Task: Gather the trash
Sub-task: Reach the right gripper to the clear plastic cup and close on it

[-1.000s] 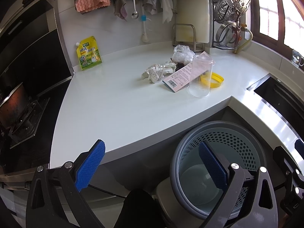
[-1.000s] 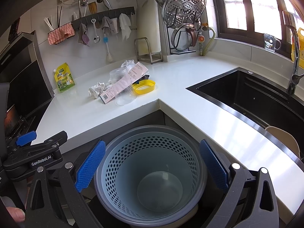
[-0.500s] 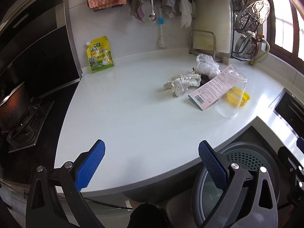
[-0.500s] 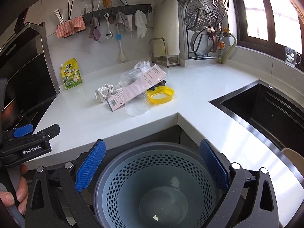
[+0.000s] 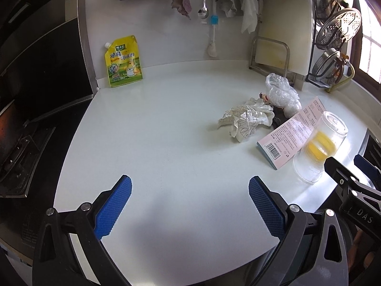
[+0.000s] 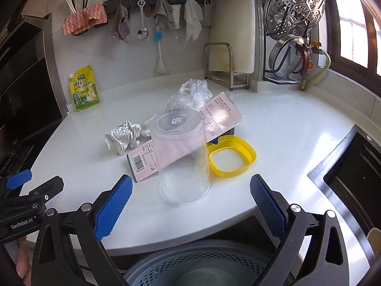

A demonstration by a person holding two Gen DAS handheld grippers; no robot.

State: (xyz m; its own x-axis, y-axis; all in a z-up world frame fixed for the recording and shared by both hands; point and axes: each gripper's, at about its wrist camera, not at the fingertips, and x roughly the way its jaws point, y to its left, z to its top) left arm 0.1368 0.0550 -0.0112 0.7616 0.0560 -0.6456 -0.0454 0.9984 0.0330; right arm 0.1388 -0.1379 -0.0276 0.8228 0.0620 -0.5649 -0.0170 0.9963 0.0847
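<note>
White kitchen counter (image 6: 285, 124): inverted clear cup (image 6: 182, 157), base up; pink carton (image 6: 181, 138) lying flat behind. Left gripper (image 5: 189, 205), right gripper (image 6: 190, 205) spread wide, empty.

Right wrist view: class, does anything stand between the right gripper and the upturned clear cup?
Nothing visible does. The right gripper is open, with the clear cup straight ahead of it on bare countertop. The pink card and yellow lid lie behind the cup.

Clear cup (image 6: 182, 157) upside down, pink box (image 6: 183, 138) leaning behind it, crumpled paper (image 6: 122, 137), plastic bag (image 6: 193, 93), yellow lid (image 6: 232, 157) — clustered on the counter (image 6: 285, 128), bin (image 6: 197, 269) below.
</note>
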